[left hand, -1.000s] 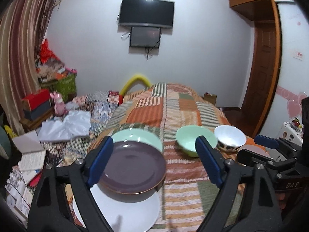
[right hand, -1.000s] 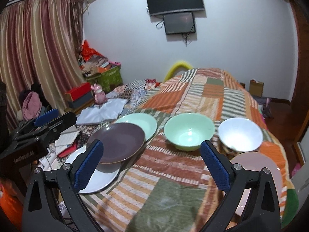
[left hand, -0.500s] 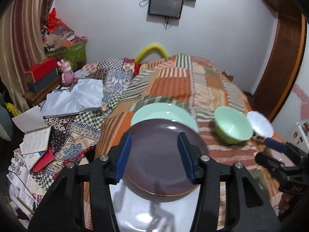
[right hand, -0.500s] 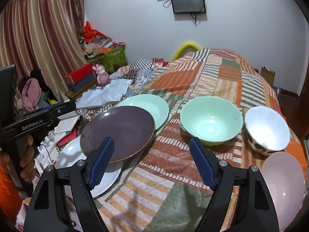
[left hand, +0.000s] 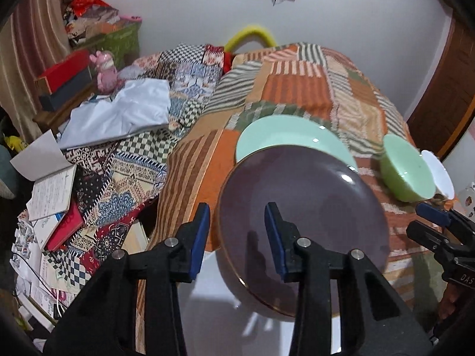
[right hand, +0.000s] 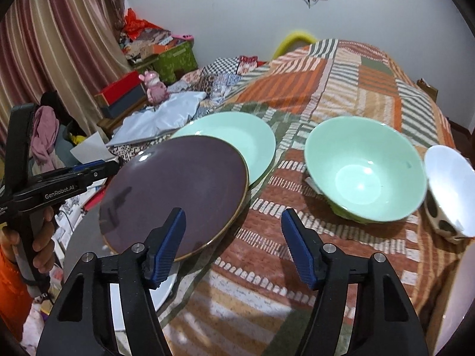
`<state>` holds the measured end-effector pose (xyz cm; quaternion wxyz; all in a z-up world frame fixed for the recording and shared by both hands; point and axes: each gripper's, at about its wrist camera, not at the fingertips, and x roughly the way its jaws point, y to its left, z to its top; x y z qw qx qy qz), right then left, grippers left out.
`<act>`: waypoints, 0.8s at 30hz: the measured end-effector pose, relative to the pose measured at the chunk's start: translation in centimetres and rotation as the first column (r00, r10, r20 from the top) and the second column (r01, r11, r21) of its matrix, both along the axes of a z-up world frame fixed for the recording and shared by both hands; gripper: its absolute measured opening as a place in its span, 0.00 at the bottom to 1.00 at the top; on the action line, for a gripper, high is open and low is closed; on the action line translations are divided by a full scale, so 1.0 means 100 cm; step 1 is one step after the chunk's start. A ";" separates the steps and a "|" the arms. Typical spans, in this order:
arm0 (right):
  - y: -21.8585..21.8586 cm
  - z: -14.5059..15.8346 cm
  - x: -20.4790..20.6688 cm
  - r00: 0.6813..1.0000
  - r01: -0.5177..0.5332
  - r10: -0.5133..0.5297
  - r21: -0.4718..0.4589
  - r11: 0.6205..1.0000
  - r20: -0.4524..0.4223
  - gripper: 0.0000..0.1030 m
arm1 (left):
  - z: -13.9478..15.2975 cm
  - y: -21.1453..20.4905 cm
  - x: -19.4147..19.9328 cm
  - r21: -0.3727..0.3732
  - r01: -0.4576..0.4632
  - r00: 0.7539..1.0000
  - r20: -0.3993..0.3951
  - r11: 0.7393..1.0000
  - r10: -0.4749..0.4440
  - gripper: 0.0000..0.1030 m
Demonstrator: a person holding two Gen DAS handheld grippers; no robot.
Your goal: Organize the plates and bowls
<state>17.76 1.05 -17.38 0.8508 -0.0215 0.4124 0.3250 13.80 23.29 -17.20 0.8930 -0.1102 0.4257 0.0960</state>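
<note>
**Purple plate at bed's near corner, both grippers closing above it**

We find the purple plate (left hand: 302,222) tilted, its far edge propped on the mint plate (left hand: 285,136) and its near edge lowered over the white plate (left hand: 231,305); its face slopes down toward the cameras. Being round, it shows no long axis. The stack sits at the near left corner of the patchwork bedspread (right hand: 341,83).

The left gripper (left hand: 237,238) points steeply downward at the plate's left rim. One blue pad lies outside the rim, the other over the plate's face, so the rim stands between them. The jaws are closing; we see no pad pressing on the plate, and a clear gap remains.

The right gripper (right hand: 233,243) also angles downward. Its left pad overlaps the plate's near right edge in the right wrist view, its right pad is over bare bedspread. These jaws are closing too, still wide, and grip nothing.

In the right wrist view the person's left hand (right hand: 41,237) wraps the left gripper's handle at the frame's left edge.

Farther right, the mint bowl (right hand: 365,169) sits upright on the bedspread, with the white spotted bowl (right hand: 448,190) just beside it, leaning slightly.
</note>
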 end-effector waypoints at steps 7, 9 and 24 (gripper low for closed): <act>0.016 -0.017 0.011 0.998 -0.030 0.029 -0.021 0.999 -0.064 0.46 | -0.018 0.011 0.013 -0.040 0.015 0.999 -0.036 0.999 -0.016 0.30; 0.020 -0.019 0.013 0.997 -0.034 0.032 -0.022 0.999 -0.076 0.42 | -0.022 0.013 0.015 -0.056 0.024 0.998 -0.049 0.998 -0.027 0.28; 0.030 -0.030 0.026 0.990 -0.040 0.038 -0.013 0.999 -0.133 0.29 | -0.027 0.018 0.021 -0.103 0.058 0.996 -0.058 0.993 -0.064 0.22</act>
